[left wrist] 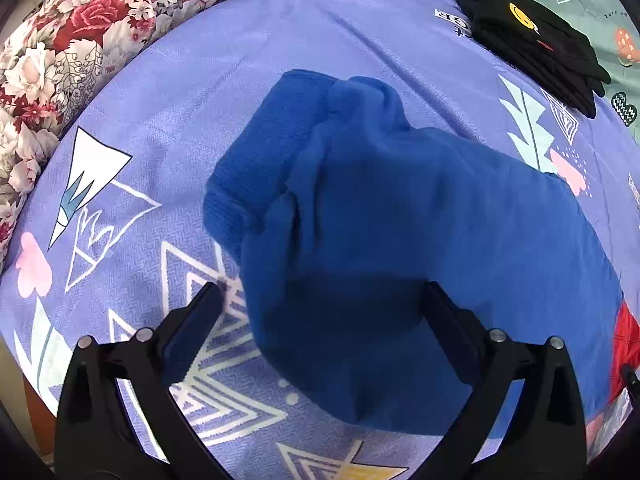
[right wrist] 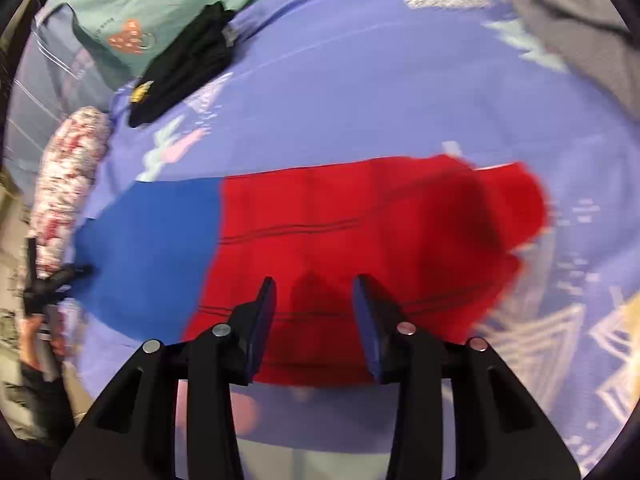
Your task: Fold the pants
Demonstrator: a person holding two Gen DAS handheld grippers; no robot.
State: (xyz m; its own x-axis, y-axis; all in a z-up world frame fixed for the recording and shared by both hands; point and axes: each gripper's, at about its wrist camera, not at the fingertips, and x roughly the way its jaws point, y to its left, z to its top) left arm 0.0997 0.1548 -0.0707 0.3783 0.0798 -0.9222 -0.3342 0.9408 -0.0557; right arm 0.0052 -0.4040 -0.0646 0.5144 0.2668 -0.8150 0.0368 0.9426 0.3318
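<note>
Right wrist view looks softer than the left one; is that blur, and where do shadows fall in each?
Right wrist view: motion blur smears the purple patterned bedsheet and the edges of the red and blue fleece pants; the right gripper shadows the red part. Left wrist view: sharp, with fisheye bending; a dark shadow lies on the blue part by the left gripper.

Your pants [right wrist: 320,240] lie on the sheet [right wrist: 380,88]; beyond the pants, folded clothes [right wrist: 188,64] near a pillow [right wrist: 132,8]
</note>
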